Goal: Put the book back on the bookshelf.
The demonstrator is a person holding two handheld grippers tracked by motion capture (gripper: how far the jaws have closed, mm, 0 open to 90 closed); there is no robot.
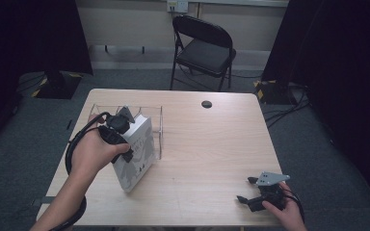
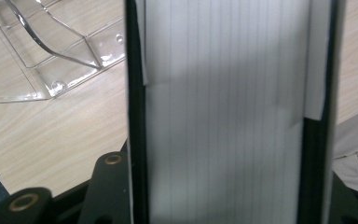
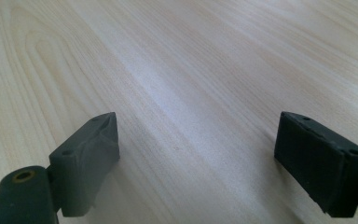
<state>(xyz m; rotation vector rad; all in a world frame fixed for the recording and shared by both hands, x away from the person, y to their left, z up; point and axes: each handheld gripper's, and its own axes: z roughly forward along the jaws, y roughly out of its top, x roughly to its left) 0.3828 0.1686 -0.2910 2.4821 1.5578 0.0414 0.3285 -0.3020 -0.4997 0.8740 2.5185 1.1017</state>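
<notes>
At the lower right of the high view, the right gripper (image 1: pixel 250 191) rests low over the pale wooden surface (image 1: pixel 207 159), its fingers (image 3: pixel 88 158) spread wide with nothing but bare wood between them; it looks idle.

Left of centre in that view, the left gripper (image 1: pixel 125 144) is clamped on a thick white book with a dark printed cover (image 1: pixel 137 154), which stands tilted on one corner on the surface. In the left gripper view the book's page edges (image 2: pixel 223 112) run up the middle of the frame between the dark covers, the grip closed across its thickness.

Just beyond the book, touching or very near it at the upper left of the surface, stands a clear plastic rack with upright dividers (image 1: pixel 160 126). A black folding chair (image 1: pixel 204 48) stands farther back, on the floor.

The step in hand appears to be carrying the book to the rack. The next move likely calls for righting the book, lining its spine with a slot and lowering it between the dividers without knocking the light rack.
</notes>
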